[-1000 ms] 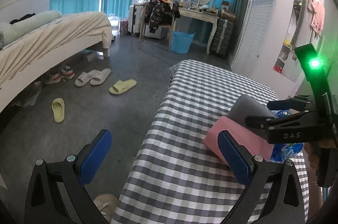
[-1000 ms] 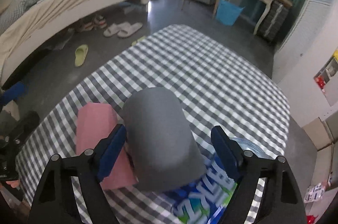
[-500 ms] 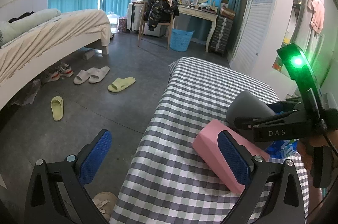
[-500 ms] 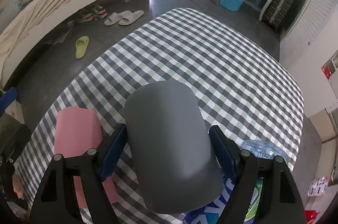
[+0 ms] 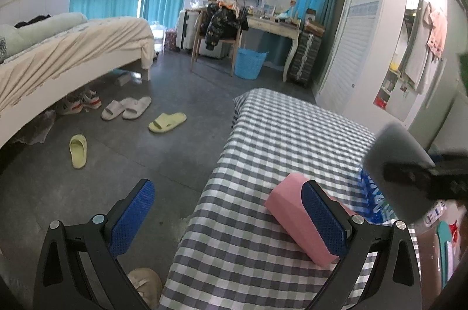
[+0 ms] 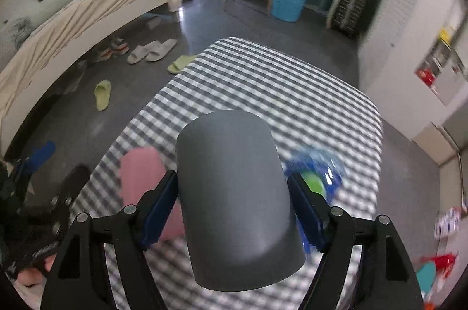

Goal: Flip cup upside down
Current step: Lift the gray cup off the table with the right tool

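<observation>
— Two grippers; status of each?
— Right gripper point(image 6: 234, 204): both pads clamped on the grey cup point(image 6: 234, 193), held clear above the checked tablecloth point(image 6: 278, 82). Left gripper point(image 5: 225, 218): jaws spread wide, holding nothing.
— Surroundings?
— Pink block point(image 5: 295, 210) and blue wrapper point(image 6: 318, 163) lie below, on the cloth.

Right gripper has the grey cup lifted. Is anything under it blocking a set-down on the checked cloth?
The cup hangs between a pink block on its left and blue packaging on its right. Bare checked cloth lies ahead.
</observation>
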### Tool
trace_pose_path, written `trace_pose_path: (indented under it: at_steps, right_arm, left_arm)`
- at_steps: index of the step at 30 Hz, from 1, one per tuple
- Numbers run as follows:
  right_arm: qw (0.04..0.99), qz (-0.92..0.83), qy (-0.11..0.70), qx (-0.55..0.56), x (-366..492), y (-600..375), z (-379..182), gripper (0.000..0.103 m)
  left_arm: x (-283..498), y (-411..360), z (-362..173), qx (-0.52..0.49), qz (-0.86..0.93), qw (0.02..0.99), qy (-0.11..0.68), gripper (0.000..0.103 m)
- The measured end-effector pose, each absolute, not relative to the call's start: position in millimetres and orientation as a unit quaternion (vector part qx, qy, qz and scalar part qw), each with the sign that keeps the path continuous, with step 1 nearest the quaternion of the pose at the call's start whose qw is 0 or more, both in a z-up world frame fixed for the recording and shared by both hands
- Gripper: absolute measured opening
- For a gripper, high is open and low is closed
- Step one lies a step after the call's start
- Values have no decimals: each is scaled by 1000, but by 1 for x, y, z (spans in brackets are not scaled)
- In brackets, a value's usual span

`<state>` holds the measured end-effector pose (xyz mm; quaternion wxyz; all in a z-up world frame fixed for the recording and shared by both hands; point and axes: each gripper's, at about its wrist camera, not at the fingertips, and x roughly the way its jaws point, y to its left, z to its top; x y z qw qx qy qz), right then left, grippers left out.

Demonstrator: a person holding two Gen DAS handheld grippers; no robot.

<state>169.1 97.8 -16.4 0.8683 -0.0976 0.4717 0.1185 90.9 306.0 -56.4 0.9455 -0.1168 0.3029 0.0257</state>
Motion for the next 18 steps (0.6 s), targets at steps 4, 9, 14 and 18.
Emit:
trace_pose_path:
  at_steps: [4, 9, 14, 18]
  right_arm:
    - [872, 60, 480, -77, 120, 97, -21, 76]
    - [867, 26, 497, -30, 67, 96, -48, 75]
    - [868, 19, 495, -16, 39, 93, -57, 75]
    - [871, 21, 490, -9, 30, 89, -64, 75]
  left_arm:
    - [79, 307, -49, -112, 16, 952, 285, 103]
    - [60, 313, -42, -97, 3, 958, 269, 103]
    - [33, 325, -47, -79, 7, 958, 275, 103]
    - [11, 331, -63, -81, 8, 950, 303, 103]
